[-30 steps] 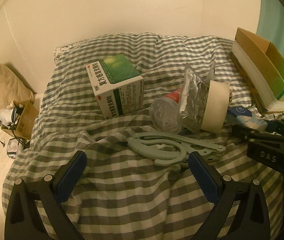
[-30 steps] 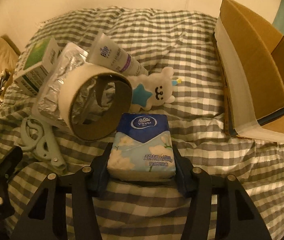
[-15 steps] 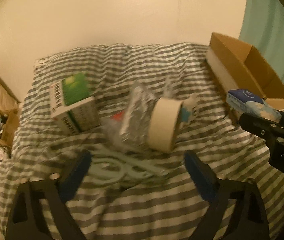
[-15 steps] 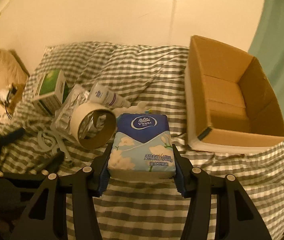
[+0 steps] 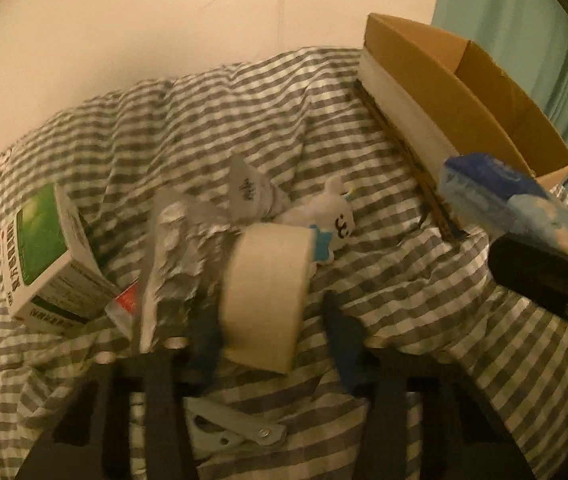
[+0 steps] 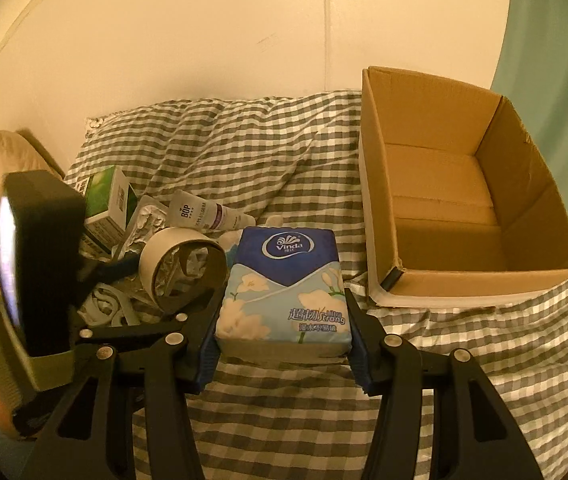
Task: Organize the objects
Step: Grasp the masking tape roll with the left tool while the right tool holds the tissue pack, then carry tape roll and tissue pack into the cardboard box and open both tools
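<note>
Right now the right gripper (image 6: 282,344) is clamped on the tissue pack (image 6: 282,288); cardboard box (image 6: 464,216) sits ahead-right, next move: carry over, release. Left gripper (image 5: 272,336) straddles the tape roll (image 5: 264,292), jaws apart, seemingly not gripping, blurry.

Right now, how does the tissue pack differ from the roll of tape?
The tissue pack is a soft blue rectangular packet, clamped in the right gripper above the bed; the roll of tape is a beige hollow ring resting on edge on the checked blanket. The open left gripper straddles the tape. Neither is in the cardboard box.
</note>
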